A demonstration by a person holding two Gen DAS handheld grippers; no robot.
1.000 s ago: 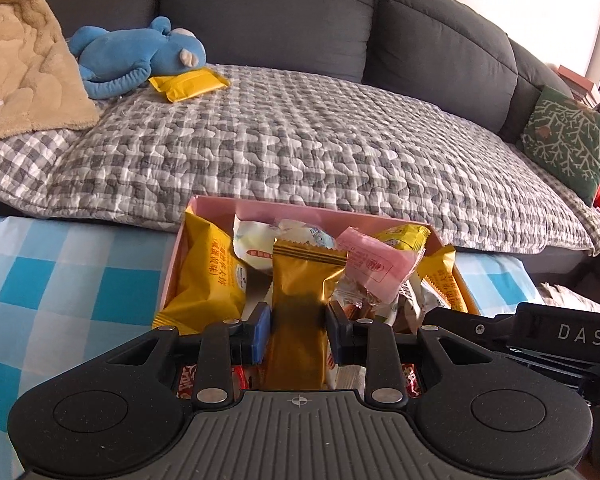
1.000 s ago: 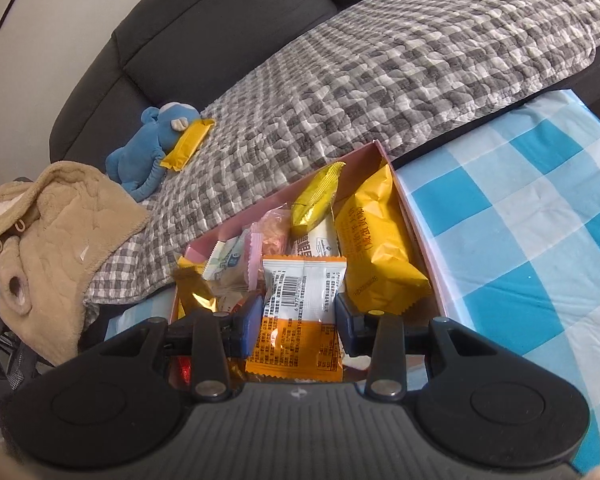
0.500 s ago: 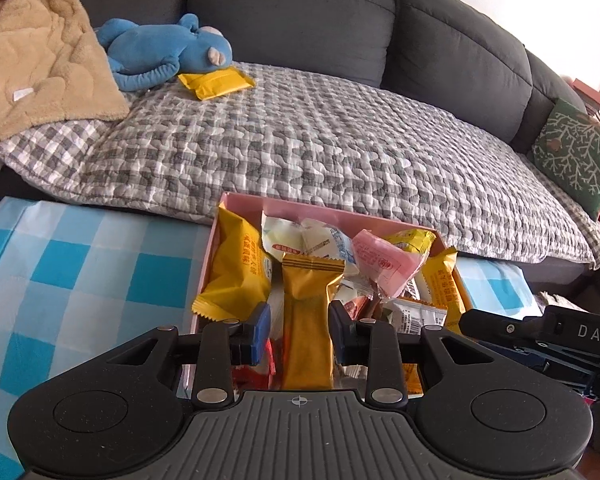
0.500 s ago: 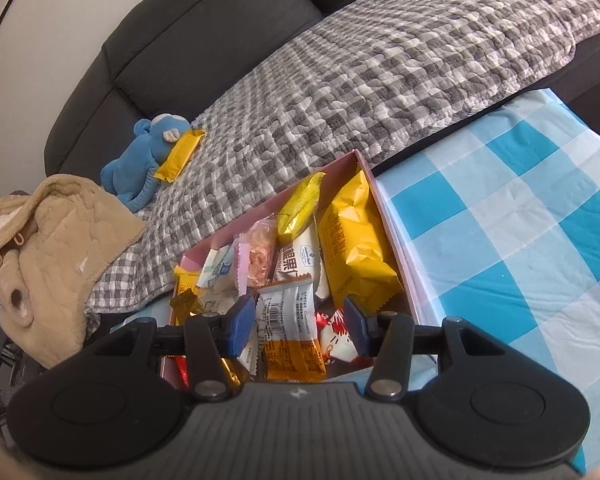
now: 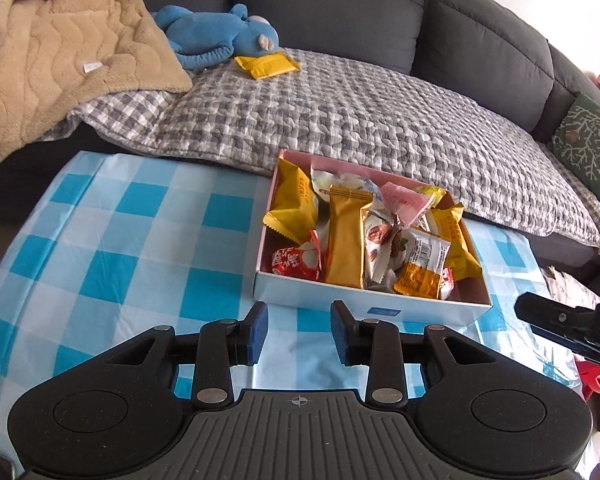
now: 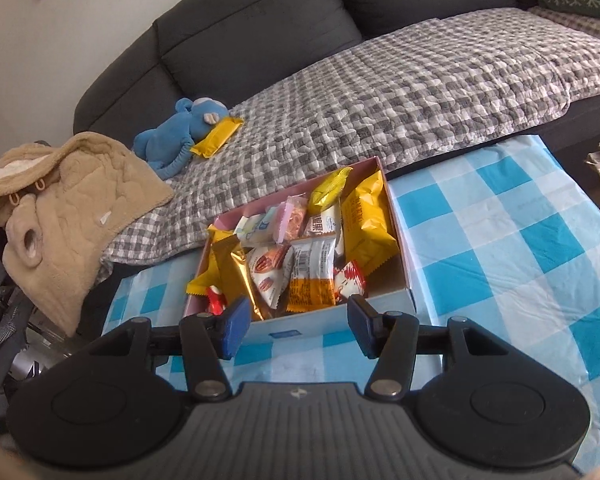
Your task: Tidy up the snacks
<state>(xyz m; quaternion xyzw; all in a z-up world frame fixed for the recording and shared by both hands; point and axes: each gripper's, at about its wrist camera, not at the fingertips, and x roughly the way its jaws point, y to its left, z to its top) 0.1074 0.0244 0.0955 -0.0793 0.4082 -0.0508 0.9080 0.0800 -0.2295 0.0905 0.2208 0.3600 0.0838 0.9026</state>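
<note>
A pale box with a pink inside [image 5: 364, 307] [image 6: 332, 322] stands on the blue checked tablecloth, filled with several snack packets. A gold bar packet [image 5: 345, 236] and a white-and-orange packet [image 6: 313, 276] [image 5: 422, 266] lie in it. My left gripper [image 5: 299, 332] is open and empty, just in front of the box. My right gripper [image 6: 299, 326] is open and empty at the box's near wall. One yellow packet [image 5: 268, 65] [image 6: 218, 136] lies on the sofa beside a blue plush toy [image 5: 216, 38].
The table with the checked cloth [image 5: 112, 240] [image 6: 512, 232] sits against a grey sofa with a checked quilt [image 5: 360, 120]. A beige fleece blanket [image 5: 48, 60] [image 6: 60, 208] lies at the sofa's left end. A green cushion [image 5: 590, 148] is at the right.
Both grippers let go of their packets, the gold bar and the white-and-orange one, which now lie in the box. Both have opened and pulled back from the box.
</note>
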